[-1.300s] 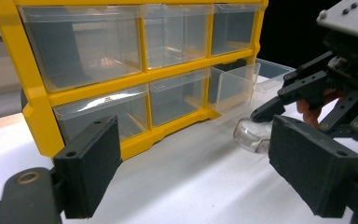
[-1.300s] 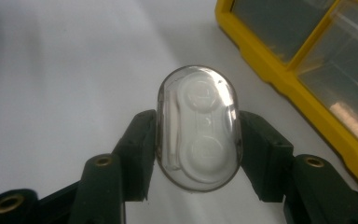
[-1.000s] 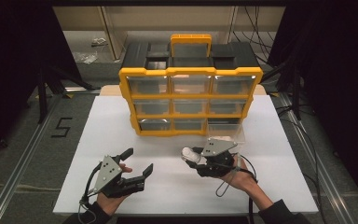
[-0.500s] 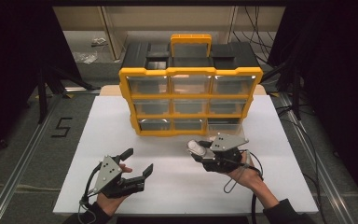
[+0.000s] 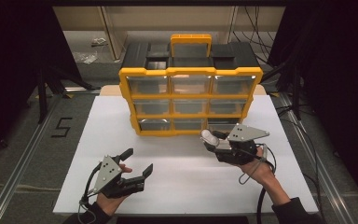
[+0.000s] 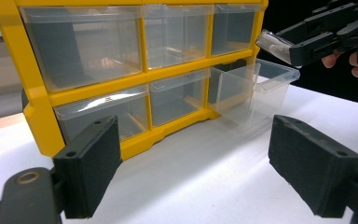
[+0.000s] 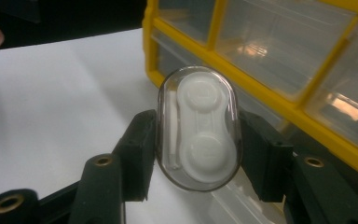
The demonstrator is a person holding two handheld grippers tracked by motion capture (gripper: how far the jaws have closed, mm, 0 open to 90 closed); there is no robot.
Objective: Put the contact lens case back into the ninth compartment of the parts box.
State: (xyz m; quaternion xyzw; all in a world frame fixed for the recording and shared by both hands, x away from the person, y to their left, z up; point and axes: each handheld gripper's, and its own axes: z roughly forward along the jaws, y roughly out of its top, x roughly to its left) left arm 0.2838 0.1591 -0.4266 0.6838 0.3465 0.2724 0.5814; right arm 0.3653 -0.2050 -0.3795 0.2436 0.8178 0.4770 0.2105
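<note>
Right gripper view: right gripper clamps clear oval case holding white contact-lens holder, above pulled-out bottom-right drawer of yellow organizer near table's far edge. Left gripper wide, empty, near front edge. Step: carrying case to drawer. Next: lower, release inside.

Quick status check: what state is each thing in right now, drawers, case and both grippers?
Organizer: upright on the table.
Bottom right drawer: pulled out, looks empty.
Other drawers: pushed in.
Clear case: lid shut, clamped between the right gripper's jaws, off the table.
Right gripper: shut on the case, near the open drawer.
Left gripper: open, holding nothing.
</note>
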